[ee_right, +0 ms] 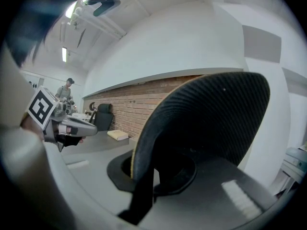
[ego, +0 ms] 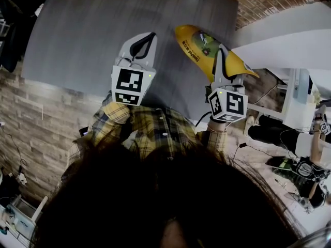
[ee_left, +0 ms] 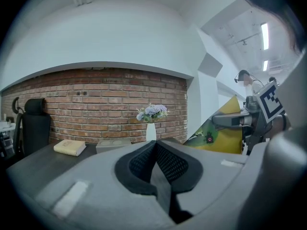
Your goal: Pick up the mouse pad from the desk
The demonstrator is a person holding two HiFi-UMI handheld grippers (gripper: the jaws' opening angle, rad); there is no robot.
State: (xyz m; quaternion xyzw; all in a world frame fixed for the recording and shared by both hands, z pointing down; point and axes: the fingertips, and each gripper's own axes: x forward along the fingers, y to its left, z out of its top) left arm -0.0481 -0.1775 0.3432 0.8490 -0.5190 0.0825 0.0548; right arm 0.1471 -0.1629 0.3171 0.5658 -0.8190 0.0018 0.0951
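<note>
Okay, the mouse pad (ego: 199,44) is up, pinched at one edge by your right hand-held gripper (ego: 221,56).
The jaws are clamped tight on the pad's rim, and its black underside stands upright in the right gripper view. From the head view it hangs over the tabletop (ego: 77,35) near the right corner and looks clear of it. Your left hand-held gripper (ego: 146,40) is closed on nothing, off to the side. The pad is probably floppy, so pinch firmly, lift straight without rolling your wrist, and use the left only if it droops.

head view steeply down, gripper views near-level, seemingly sharing brick wall (ee_left: 96,99)
</note>
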